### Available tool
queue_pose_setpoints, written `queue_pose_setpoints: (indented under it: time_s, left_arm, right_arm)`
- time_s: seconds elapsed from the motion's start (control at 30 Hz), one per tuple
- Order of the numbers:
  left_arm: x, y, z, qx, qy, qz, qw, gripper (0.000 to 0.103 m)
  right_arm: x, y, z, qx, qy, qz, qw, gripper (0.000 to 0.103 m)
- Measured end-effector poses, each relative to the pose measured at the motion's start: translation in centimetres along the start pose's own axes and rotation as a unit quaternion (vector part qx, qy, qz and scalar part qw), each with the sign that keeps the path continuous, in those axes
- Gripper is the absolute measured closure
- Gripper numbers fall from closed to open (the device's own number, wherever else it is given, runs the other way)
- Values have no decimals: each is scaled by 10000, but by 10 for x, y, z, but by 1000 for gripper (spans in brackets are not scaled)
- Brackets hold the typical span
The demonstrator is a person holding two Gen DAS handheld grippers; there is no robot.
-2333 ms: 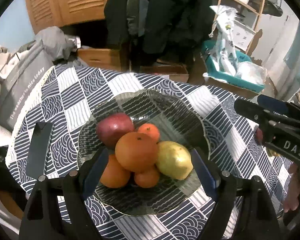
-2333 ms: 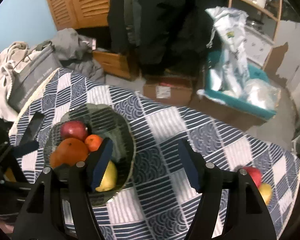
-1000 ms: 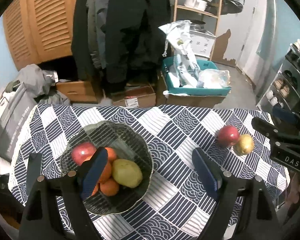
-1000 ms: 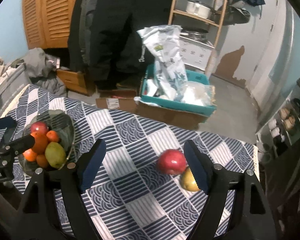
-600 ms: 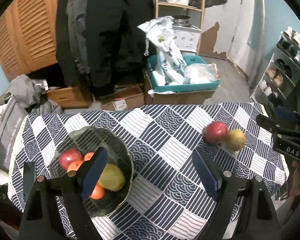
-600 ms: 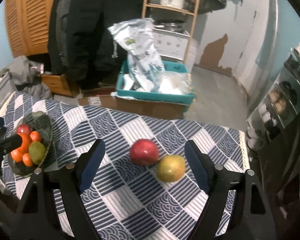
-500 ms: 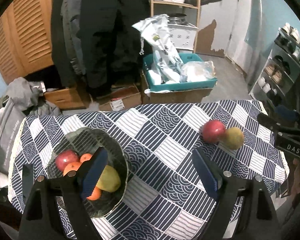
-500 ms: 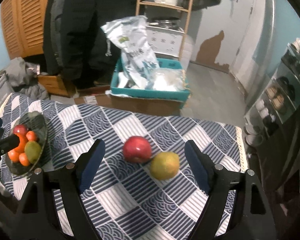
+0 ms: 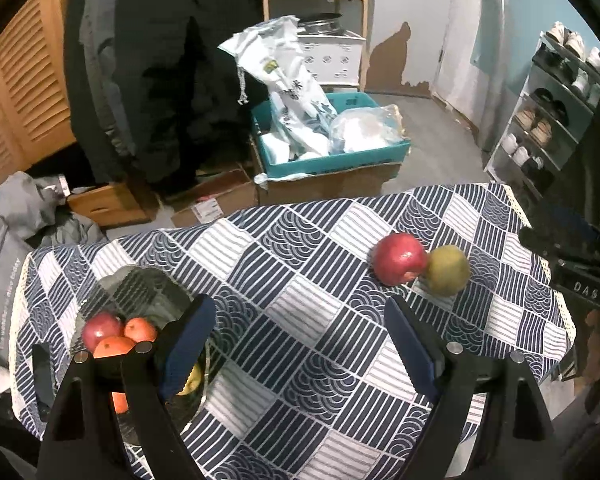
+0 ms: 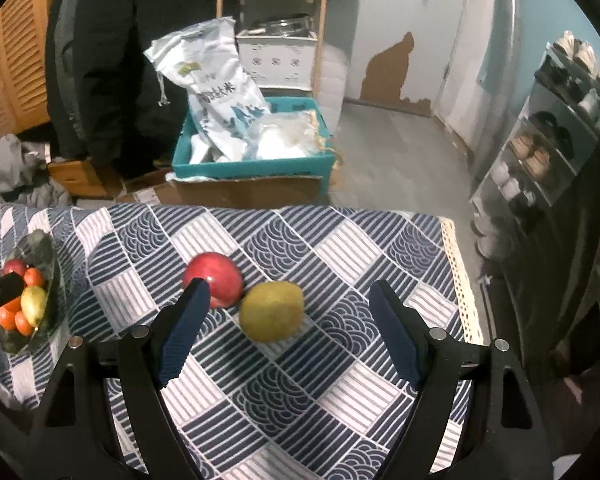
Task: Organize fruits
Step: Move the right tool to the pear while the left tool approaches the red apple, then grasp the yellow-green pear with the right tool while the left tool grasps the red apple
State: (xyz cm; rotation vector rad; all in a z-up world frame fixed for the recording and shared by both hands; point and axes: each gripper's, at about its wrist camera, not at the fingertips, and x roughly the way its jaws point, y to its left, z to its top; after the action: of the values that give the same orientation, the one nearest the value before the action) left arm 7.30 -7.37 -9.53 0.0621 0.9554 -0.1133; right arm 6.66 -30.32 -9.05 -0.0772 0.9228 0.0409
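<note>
A red apple (image 10: 214, 278) and a yellow-green pear (image 10: 271, 311) lie touching on the patterned tablecloth (image 10: 320, 360); they also show in the left wrist view as the apple (image 9: 398, 258) and the pear (image 9: 447, 270). A glass bowl (image 9: 140, 284) at the table's left holds a red apple (image 9: 100, 330), oranges (image 9: 140, 329) and a yellow fruit; it shows in the right wrist view (image 10: 44, 248) too. My right gripper (image 10: 288, 328) is open above the pear. My left gripper (image 9: 296, 344) is open and empty over the table's middle.
Beyond the table's far edge stand a cardboard box with a teal tray and white bags (image 10: 252, 160), a wooden shelf (image 10: 272, 0), hanging dark coats (image 9: 160, 60) and a shoe rack (image 10: 560, 128). A grey bag (image 9: 0, 280) lies at the left.
Both grippers have pulled back from the bowl and swung right. The right gripper now has the loose apple and pear before its open fingers. The bowl has shifted to the left of both views.
</note>
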Motion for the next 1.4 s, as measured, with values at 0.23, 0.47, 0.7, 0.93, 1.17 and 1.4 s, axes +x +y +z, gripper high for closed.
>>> queue_pose_setpoints:
  time_s: [0.23, 0.47, 0.7, 0.93, 1.17, 1.4]
  left_arm:
    - [25, -17, 1, 166, 178, 48, 9997, 16]
    - [53, -19, -2, 171, 399, 60, 9990, 15]
    - [86, -16, -4, 133, 621, 90, 9979, 15]
    - [110, -17, -4, 118, 776, 124, 9968, 16]
    - [129, -17, -4, 94, 866, 77, 9962, 16]
    - [138, -21, -2, 121, 886, -3, 9960, 16]
  right_arm:
    - [31, -7, -10, 66, 381, 82, 9992, 22]
    - [68, -3, -16, -6, 747, 151, 9971, 22]
    - [106, 3, -24, 9, 1167, 243, 9929, 22]
    - [132, 9, -29, -87, 1454, 268, 9890, 22]
    - [154, 17, -33, -211, 1646, 297, 9857, 22]
    - [173, 18, -36, -198, 1810, 325, 9827, 22]
